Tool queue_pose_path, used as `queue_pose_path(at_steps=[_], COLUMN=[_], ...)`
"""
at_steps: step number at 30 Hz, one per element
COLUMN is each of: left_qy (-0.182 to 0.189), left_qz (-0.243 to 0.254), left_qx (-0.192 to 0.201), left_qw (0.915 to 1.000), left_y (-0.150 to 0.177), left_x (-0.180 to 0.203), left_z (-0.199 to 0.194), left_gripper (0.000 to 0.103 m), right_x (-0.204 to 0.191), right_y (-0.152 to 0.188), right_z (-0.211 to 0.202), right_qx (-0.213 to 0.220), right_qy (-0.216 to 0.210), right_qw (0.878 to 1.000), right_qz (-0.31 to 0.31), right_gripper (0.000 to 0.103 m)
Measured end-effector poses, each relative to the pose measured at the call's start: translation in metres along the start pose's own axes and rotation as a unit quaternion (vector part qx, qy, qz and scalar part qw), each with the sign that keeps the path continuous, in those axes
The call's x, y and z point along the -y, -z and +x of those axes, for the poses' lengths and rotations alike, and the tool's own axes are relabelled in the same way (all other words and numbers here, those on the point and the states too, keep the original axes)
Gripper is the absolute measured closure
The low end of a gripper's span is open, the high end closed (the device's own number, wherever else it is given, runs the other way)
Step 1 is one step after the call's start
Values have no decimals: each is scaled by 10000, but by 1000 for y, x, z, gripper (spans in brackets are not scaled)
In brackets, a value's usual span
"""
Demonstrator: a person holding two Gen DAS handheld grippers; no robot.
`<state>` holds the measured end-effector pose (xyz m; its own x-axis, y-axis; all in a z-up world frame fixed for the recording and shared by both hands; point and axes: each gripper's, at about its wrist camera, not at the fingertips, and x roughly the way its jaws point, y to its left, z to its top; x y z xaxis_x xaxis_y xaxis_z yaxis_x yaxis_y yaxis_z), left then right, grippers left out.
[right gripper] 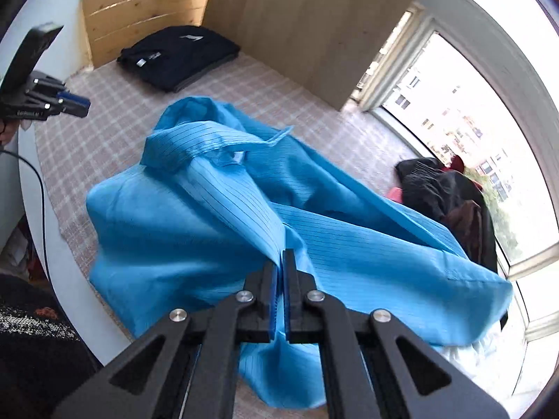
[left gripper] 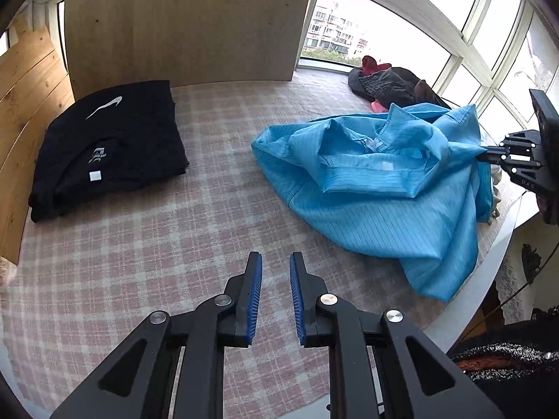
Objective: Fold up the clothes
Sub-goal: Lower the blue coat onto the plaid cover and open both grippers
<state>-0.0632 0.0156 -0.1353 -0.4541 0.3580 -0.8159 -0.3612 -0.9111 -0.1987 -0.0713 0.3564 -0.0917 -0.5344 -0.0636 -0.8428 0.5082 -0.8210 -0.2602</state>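
The right tool point(right gripper: 282, 262) pinched the blue shirt point(right gripper: 216, 216) at frame centre, likely to spread it; the left tool point(left gripper: 276, 269) hung spread, empty.

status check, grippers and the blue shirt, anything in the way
Left gripper open, empty. Right gripper shut on blue shirt, crumpled. Dark clothes pile beside it.

Shirt ahead of your right gripper, folded garment off to your left.

The shirt point(right gripper: 216, 216) lies rumpled on the tablecloth point(left gripper: 139, 244), just ahead-right of your left gripper point(left gripper: 276, 293); the folded garment point(left gripper: 108, 146) sits ahead-left, the clothes pile point(left gripper: 391, 85) beyond the shirt.
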Motion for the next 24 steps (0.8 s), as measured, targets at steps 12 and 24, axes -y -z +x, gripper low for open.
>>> queue_pose_path(at_steps=[12,24], left_qy=[303,105], left_qz=[1235,901], left_qx=[-83,-105], left_qw=[9918,9958], left_y=[-77,-63], left_x=[67,29], left_z=[33,30], left_gripper=[80,78], right_x=[125,-64], right_y=[121,-1], right_z=[-50,44], right_qx=[-90,-123], right_qy=[791,-973], right_qw=[9847,9942], right_qz=[1548,-437], right_gripper=[79,53])
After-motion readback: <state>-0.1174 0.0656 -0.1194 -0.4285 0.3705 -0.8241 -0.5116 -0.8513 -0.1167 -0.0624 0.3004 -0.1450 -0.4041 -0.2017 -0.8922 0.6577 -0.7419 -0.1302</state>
